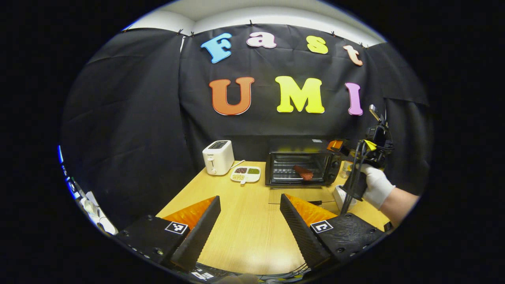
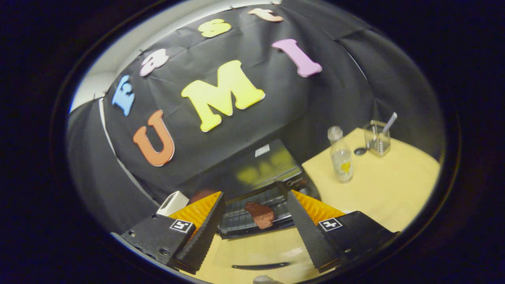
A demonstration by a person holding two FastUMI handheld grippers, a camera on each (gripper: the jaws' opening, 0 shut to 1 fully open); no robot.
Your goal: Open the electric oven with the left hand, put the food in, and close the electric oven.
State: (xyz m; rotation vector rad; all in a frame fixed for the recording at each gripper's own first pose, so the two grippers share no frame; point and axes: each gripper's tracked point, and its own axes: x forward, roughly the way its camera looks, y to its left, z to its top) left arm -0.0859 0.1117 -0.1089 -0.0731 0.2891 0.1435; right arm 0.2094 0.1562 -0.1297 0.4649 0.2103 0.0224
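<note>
The black electric oven (image 1: 300,167) stands at the back of the wooden table, its glass door (image 1: 300,194) folded down flat. A red-brown piece of food (image 1: 303,172) lies on the rack inside. My left gripper (image 1: 250,221) hovers open over the table, well in front of the oven. A gloved hand (image 1: 375,185) holds my right gripper (image 1: 339,148) by the oven's upper right corner. In the right gripper view, the right gripper (image 2: 256,225) is open above the oven (image 2: 260,165), the food (image 2: 259,214) lies on the rack beyond its fingers, and the door handle (image 2: 260,266) shows below.
A white toaster (image 1: 218,157) and a sectioned dish of beans (image 1: 245,174) stand left of the oven. To its right are a clear bottle (image 2: 341,157), a loose cap (image 2: 360,151) and a glass holder with a straw (image 2: 377,138). A small white object (image 1: 339,195) sits near the gloved hand.
</note>
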